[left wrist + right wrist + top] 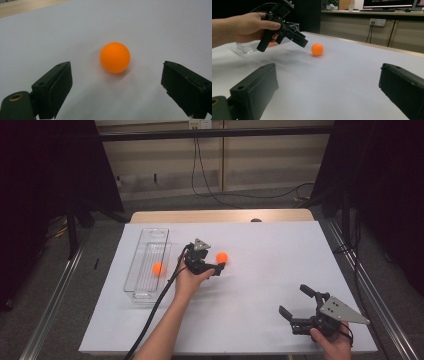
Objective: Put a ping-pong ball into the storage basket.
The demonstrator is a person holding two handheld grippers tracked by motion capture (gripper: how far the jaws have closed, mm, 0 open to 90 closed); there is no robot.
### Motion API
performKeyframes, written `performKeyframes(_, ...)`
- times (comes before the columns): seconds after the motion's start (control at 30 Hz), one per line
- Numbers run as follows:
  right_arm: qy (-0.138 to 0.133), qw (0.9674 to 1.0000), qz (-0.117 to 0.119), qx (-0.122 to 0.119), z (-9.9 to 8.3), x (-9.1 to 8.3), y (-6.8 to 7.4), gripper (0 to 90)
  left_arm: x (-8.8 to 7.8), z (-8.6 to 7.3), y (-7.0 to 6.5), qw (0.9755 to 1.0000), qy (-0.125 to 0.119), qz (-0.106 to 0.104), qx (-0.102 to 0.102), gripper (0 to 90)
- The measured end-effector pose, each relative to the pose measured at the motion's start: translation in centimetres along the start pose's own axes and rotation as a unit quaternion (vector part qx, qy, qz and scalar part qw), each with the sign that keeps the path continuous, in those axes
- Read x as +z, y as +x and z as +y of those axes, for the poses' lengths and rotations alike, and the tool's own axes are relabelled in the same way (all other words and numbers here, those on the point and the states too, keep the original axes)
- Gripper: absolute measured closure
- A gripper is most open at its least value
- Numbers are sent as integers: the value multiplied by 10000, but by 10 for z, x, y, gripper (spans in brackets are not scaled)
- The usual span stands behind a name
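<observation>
High view: left gripper (pixel 212 265) held low over the white counter (pixel 280 270), its jaws spread, with the orange ball (pixel 222 257) just beyond the tips and not yet between them. A second orange ball (pixel 157 268) already lies in the clear plastic bin (pixel 142 292) to the left. Right gripper (pixel 300 309) rests near the front edge, well apart, jaws spread and empty.

Left gripper view: ball (pixel 115 57) sits on the counter, centred between the two jaws but ahead of them. Judgement: advance straight until the pads flank the ball's widest part, keep the tips close to the surface, then close slowly; a light ball will roll off if one pad touches first.

Right gripper view: left gripper (pixel 298 38) tilts down toward the ball (pixel 317 49), a small gap between them. Bin lies behind the hand (pixel 249 26).
</observation>
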State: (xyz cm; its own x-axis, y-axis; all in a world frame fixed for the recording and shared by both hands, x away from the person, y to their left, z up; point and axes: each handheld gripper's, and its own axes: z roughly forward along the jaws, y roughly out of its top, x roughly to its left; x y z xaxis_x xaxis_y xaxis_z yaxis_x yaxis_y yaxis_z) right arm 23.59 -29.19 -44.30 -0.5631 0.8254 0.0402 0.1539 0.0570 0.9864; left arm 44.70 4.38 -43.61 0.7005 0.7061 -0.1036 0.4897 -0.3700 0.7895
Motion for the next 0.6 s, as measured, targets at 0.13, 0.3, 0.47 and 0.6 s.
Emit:
performKeyframes(0.13,-2,10000,-7,-4,0,0,0,15,2,0,0,10000,12,5,13,103)
performKeyframes(0.3,3,10000,-1,-15,0,0,0,15,4,1,0,10000,22,10,3,104)
performKeyframes(0.47,-5,10000,13,-8,0,0,0,15,8,1,-1,10000,49,41,40,103)
performKeyframes(0.6,-22,10000,-4,14,0,0,0,14,10,2,-2,9999,81,44,71,103)
